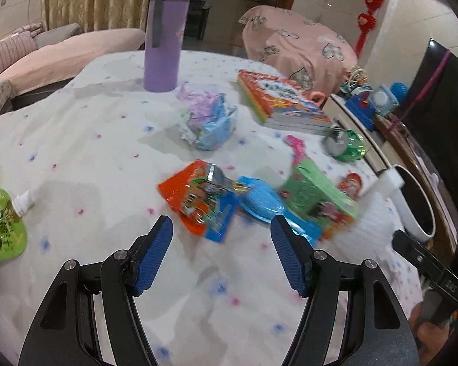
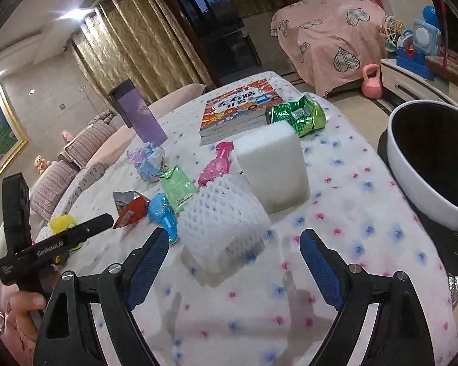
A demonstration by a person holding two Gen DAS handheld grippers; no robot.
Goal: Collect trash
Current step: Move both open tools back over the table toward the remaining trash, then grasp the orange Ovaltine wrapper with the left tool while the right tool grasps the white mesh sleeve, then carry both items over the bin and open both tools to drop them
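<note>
Trash lies scattered on a white dotted tablecloth. In the left wrist view my left gripper is open, just short of an orange snack wrapper with nothing between its pads. A blue plastic piece, a green packet, crumpled paper and a crushed green can lie beyond. In the right wrist view my right gripper stands open right behind a white foam net, pads apart from it. A white foam block and the green can sit farther back.
A white bin with a dark inside stands off the table's right edge. A book, a purple tumbler and a pink toy are on the table. A green pouch lies far left. A hand holds the left gripper.
</note>
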